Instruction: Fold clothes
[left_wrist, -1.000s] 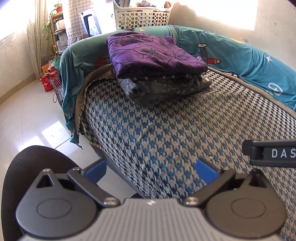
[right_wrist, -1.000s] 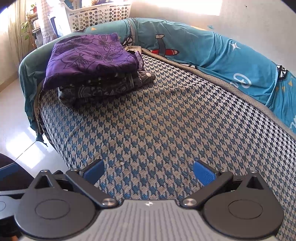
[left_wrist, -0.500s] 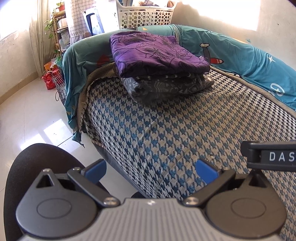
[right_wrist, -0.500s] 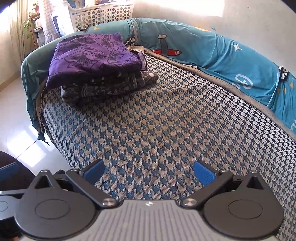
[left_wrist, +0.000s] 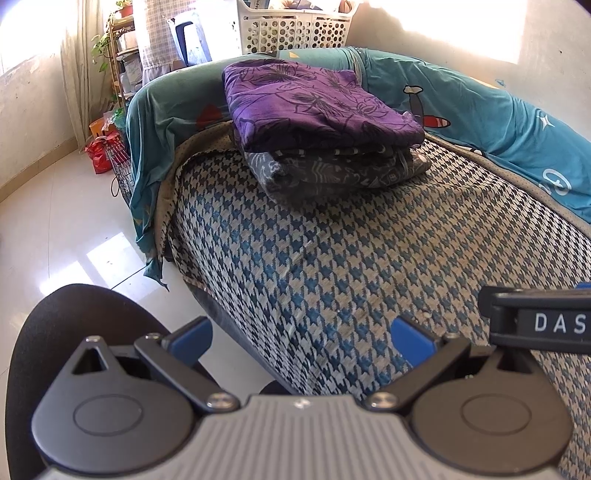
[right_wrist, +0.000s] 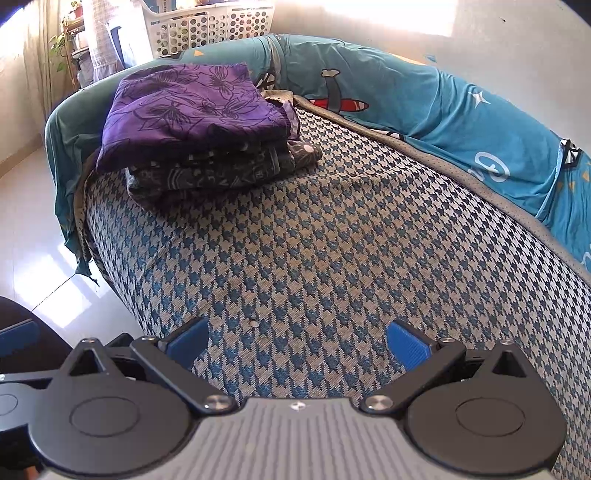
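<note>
Folded clothes: a purple floral folded cloth is lying on top of grey patterned folded garments, stacked at the far end of the blue-and-beige houndstooth sofa seat.
Relative to fingers: the stack is sitting well ahead of both pairs, touching neither.
Left gripper: its blue-padded fingers are standing wide apart, holding nothing.
Right gripper: its fingers are likewise spreading wide and gripping nothing, hovering over bare seat.
Behind: a white perforated plastic laundry basket is sitting beyond the teal cartoon-print cover.
</note>
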